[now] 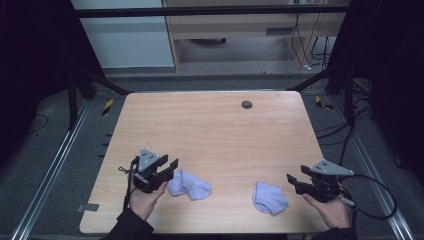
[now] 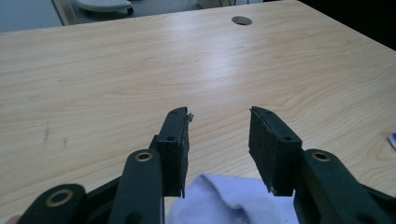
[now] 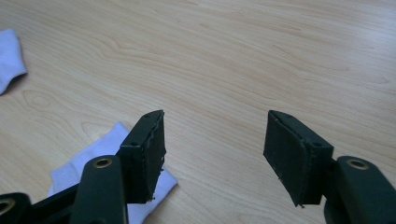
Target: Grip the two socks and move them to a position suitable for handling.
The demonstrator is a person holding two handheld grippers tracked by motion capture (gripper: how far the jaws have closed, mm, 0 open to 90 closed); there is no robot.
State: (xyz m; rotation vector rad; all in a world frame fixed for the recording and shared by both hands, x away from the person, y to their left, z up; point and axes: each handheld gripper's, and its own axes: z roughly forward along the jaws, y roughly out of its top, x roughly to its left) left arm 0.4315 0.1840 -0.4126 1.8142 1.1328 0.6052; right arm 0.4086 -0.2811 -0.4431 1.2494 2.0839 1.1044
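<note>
Two pale lavender socks lie near the front edge of the wooden table [image 1: 210, 130]. The left sock [image 1: 189, 185] [image 2: 224, 200] lies crumpled just right of my left gripper [image 1: 170, 165] [image 2: 219, 114], under the base of its open jaws, with nothing between the pads. The right sock [image 1: 270, 198] [image 3: 100, 149] lies just left of my right gripper [image 1: 292, 181] [image 3: 215, 116], which is also open and holds nothing; its left jaw hangs over a corner of that sock. The left sock [image 3: 9, 56] lies farther off in the right gripper view.
A small round hole [image 1: 246, 104] [image 2: 241, 20] sits in the table's far side. Bare wood stretches beyond both grippers. Black frame bars and cables surround the table, and a cable [image 1: 380, 200] trails from the right gripper off the table's right edge.
</note>
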